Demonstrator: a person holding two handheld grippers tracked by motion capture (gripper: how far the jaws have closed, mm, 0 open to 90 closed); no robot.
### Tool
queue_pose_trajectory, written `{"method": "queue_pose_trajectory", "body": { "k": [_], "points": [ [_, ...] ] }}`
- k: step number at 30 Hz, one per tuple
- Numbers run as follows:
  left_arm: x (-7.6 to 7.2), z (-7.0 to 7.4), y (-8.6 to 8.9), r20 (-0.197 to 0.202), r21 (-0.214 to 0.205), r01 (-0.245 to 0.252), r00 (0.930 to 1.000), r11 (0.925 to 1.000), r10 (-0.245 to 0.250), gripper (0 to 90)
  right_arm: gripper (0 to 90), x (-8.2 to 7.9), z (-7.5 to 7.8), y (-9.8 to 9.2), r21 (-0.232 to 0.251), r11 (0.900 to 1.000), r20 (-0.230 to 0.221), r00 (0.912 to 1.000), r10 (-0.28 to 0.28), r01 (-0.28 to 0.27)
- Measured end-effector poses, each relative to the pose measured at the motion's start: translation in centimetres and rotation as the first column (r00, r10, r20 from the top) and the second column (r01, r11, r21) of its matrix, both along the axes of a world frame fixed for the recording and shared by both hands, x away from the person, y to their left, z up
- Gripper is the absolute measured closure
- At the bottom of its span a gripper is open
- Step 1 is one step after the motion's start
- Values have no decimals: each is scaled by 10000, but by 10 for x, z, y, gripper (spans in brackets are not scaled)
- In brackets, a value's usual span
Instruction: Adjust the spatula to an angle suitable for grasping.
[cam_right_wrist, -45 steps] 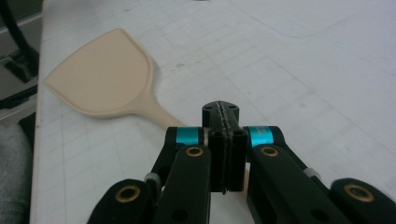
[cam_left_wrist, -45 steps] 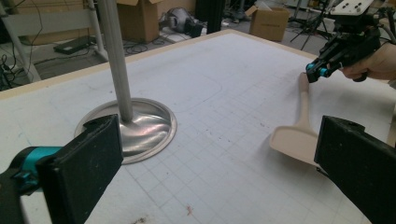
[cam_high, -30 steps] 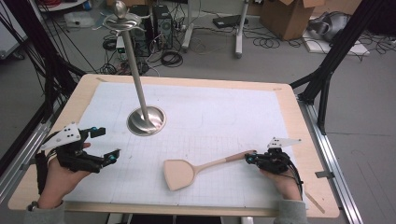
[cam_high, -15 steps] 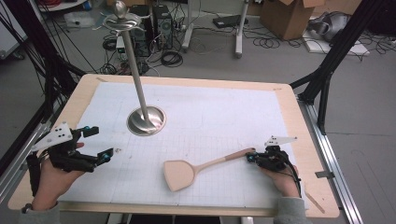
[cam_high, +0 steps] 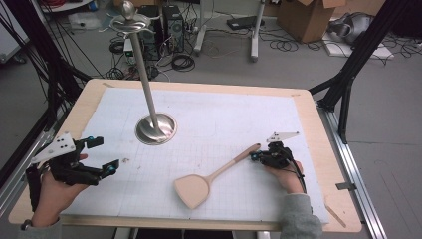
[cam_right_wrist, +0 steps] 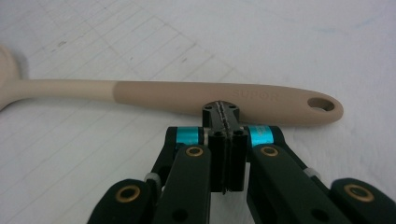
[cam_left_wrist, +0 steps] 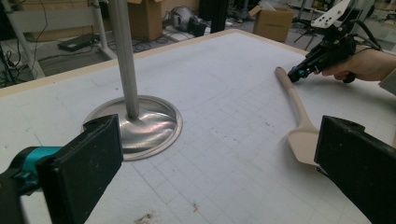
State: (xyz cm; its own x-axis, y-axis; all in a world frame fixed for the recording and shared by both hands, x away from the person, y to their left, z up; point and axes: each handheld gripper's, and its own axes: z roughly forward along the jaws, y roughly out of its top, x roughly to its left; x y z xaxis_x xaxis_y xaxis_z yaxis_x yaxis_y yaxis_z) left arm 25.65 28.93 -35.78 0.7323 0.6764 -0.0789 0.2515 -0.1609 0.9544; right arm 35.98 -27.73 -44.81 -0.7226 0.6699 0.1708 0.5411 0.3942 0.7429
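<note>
Beige spatula (cam_high: 209, 179), flat on the gridded mat (cam_high: 219, 119).

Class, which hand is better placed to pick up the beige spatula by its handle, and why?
The right. Its tool, shut, sits against the beige silicone spatula at the handle end. The left tool hangs open at the table's far side, beyond the steel stand.

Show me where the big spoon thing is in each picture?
High view: the spatula lies low and middle, with the handle slanting up to the right gripper.
Left gripper view: at right, blade partly behind the right jaw, handle running up to the other gripper.
Right gripper view: handle lies across the middle, just beyond the shut jaws.
Shared landmark: the white grid mat under it.
</note>
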Motion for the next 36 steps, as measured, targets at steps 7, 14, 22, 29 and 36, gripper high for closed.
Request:
{"method": "queue_pose_trajectory", "body": {
  "k": [7, 14, 22, 29, 36],
  "points": [
    [-4, 0, 6, 39, 11, -161, 9999, 9999, 161, 17, 900, 20, -1, 24, -141, 9993, 301, 9990, 339, -335],
    [-10, -3, 12, -45, 35, -390, 9992, 9992, 391, 17, 900, 34, 1, 52, -412, 9952, 539, 9944, 904, -883],
    [-19, -5, 20, -98, 41, -658, 9978, 9978, 658, 17, 900, 52, -1, 77, -99, 9910, 507, 9897, 1339, -1335],
    [-25, -6, 26, -120, 62, -875, 9961, 9961, 875, 17, 900, 67, -2, 103, 93, 9800, 556, 9786, 1982, -1990],
    [-30, -6, 33, -113, 48, -1050, 9944, 9945, 1051, 17, 900, 73, -2, 136, 52, 9667, 398, 9660, 2553, -2557]
  ]
}}
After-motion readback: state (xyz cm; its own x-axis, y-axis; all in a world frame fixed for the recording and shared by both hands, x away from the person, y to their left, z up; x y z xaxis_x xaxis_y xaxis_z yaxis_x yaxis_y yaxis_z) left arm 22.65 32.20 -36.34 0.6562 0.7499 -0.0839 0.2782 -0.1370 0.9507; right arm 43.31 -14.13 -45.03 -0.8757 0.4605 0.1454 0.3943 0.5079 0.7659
